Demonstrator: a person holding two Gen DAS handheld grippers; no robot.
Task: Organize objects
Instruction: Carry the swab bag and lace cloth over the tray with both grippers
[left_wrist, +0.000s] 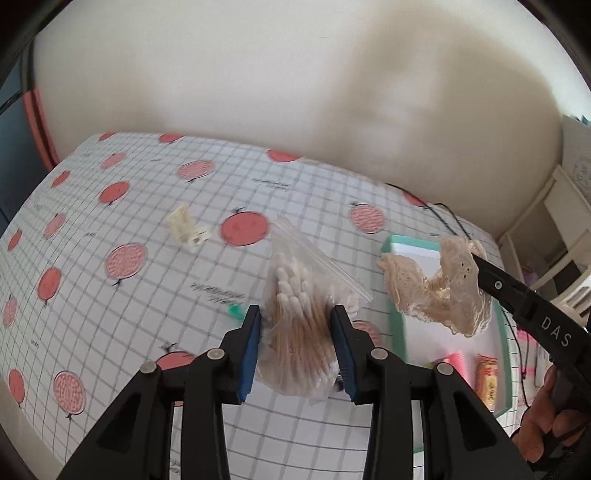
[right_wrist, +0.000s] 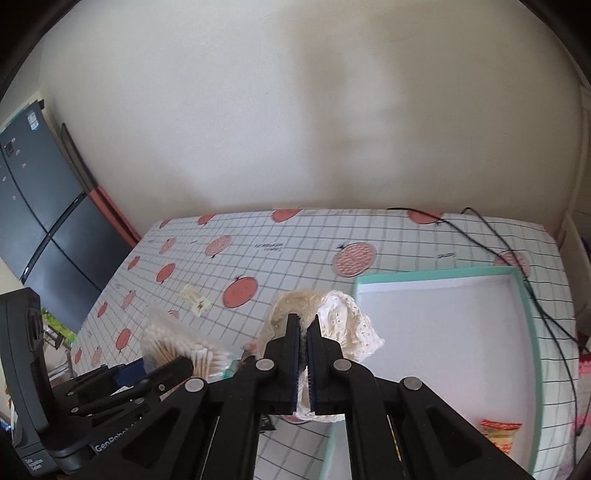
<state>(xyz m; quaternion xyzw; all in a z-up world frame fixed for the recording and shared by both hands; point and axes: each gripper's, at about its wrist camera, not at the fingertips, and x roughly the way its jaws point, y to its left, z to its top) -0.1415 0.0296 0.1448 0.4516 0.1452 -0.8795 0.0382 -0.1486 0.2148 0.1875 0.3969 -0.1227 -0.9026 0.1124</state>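
Plastic bag: a clear zip bag of cotton swabs (left_wrist: 295, 317) sat between the blue pads of my left gripper (left_wrist: 297, 345), which was clenched on it and held it above the checked tablecloth (left_wrist: 147, 206).
Lace: my right gripper (right_wrist: 303, 354) was pinched tight on a cream lace cloth (right_wrist: 343, 325), which bunched out ahead of and to the right of its tips; from the left wrist view the same cloth (left_wrist: 436, 284) hung over the near-left corner of the box.
Box edges: a shallow box with a mint green rim (right_wrist: 436, 275) lay ahead and to the right of my right gripper, its white floor mostly bare; the rim's left wall ran just under the lace.
Box contents: a snack packet (right_wrist: 500, 435) lay in the near corner; the left wrist view also showed something pink (left_wrist: 456, 363) beside it, too blurred to name.
Open room: ahead and left of both grippers the cloth stretched bare to the wall (right_wrist: 258, 129).
Other things: a cream hair clip (left_wrist: 186, 229) lay well ahead and left of my left gripper; a small green item (left_wrist: 236, 314) lay just left of its left finger.
In the way: a black cable (right_wrist: 517, 258) trailed over the far right of the table, crossing the box's far corner.
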